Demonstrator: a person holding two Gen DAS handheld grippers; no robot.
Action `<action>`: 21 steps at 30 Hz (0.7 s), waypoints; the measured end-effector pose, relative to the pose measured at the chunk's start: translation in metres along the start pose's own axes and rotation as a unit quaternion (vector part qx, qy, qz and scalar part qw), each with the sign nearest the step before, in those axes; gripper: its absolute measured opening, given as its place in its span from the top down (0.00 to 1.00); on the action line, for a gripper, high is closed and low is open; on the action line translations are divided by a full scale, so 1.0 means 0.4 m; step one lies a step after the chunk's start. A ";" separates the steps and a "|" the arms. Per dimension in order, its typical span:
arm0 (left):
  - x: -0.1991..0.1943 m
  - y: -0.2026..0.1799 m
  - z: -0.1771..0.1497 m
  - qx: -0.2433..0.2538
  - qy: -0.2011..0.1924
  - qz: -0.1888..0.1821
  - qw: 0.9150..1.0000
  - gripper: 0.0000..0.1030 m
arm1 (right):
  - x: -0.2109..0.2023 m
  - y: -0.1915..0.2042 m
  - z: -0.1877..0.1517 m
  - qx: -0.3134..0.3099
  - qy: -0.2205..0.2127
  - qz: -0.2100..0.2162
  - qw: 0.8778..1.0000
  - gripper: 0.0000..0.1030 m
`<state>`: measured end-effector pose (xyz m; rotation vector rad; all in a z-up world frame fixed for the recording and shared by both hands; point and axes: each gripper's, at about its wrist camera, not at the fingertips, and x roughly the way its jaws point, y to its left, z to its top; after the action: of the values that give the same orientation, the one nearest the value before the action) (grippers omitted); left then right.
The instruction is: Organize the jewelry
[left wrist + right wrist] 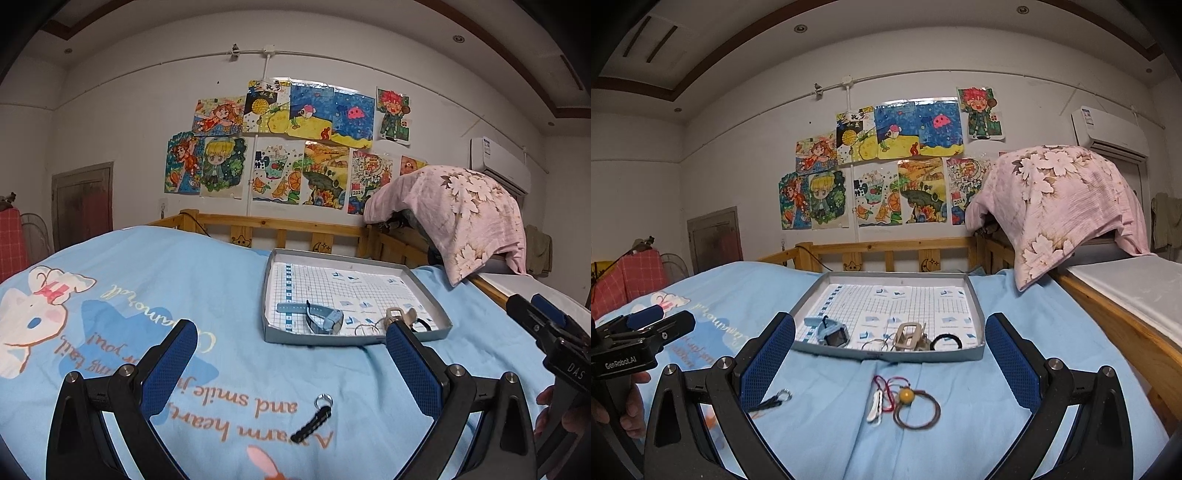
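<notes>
Your grey tray lies on the light blue bedsheet, with a squared paper sheet lining its floor. Near the tray's front left corner sits a pale blue wristwatch with its strap curled up. To the right of it, along the front wall, you have thin metal rings, then a beige clip-like piece which I cannot identify exactly, and then a black ring close to the front right corner. The rest of the tray holds only the paper.

Outside the tray, on the sheet just in front of it, lie a red cord with a white pendant and a brown cord bracelet with a yellow bead, touching each other. Further left, a black keychain strap with a metal ring lies on the printed letters.

Your right gripper is held low over the bed and points at the tray; its blue-padded fingers stand wide apart and hold nothing, and the cord pieces lie between them, below. Your left gripper is also low and level, spread fully, with nothing in it; the keychain strap lies on the sheet between its fingers. Each gripper appears at the edge of the other's view, with a hand around the handle.
</notes>
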<state>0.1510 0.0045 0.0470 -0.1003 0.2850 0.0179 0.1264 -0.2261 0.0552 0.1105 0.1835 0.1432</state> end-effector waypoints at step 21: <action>0.194 0.029 -0.089 -0.007 0.112 -0.014 0.994 0.00 | 0.194 0.004 -0.093 -0.004 0.076 0.008 0.997 0.02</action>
<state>0.2151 0.0126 -0.0099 -0.1199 0.5068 -0.0204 0.1948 -0.2093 0.0055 0.0938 0.3340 0.1689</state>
